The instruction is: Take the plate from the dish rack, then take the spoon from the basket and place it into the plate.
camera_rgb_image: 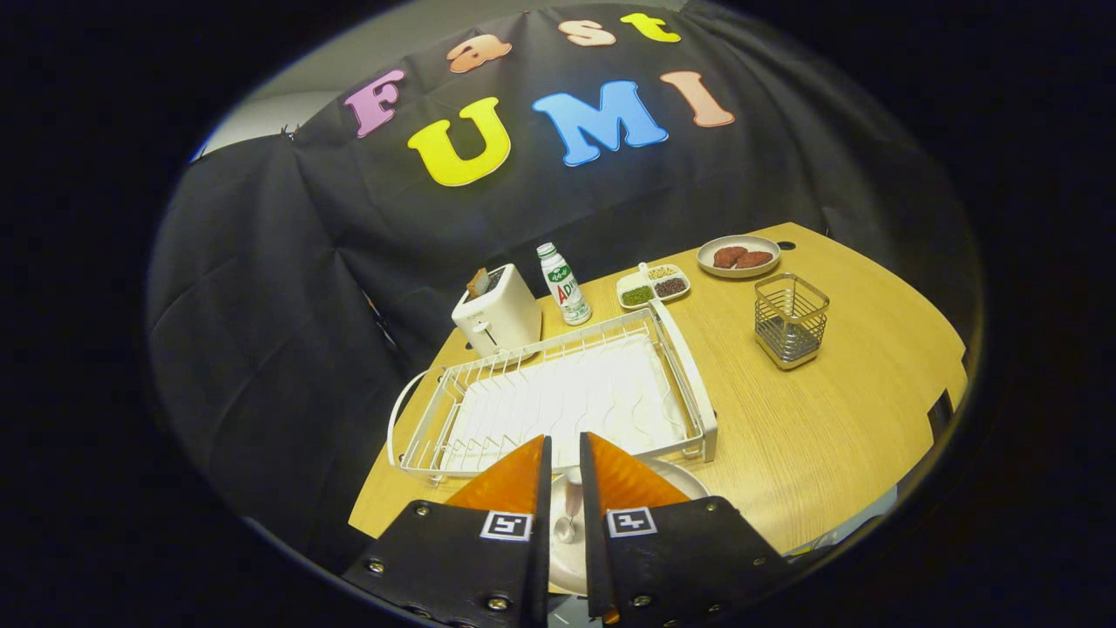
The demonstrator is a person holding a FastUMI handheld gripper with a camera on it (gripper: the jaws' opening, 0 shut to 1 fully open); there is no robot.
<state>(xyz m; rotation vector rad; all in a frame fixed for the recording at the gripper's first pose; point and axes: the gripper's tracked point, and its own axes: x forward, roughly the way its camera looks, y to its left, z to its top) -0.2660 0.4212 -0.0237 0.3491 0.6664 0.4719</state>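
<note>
Lying between the nearly closed tongs (565, 458), the spoon (568, 515) is seen on the plate (689, 478), ungripped, beside the dish rack (558, 397).

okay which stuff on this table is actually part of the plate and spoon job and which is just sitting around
Part of the job:
gripper, fingers nearly closed with the spoon between them
plate under the fingers
dish rack
basket

Just lying about:
toaster
bottle
divided dish
plate of food
</note>
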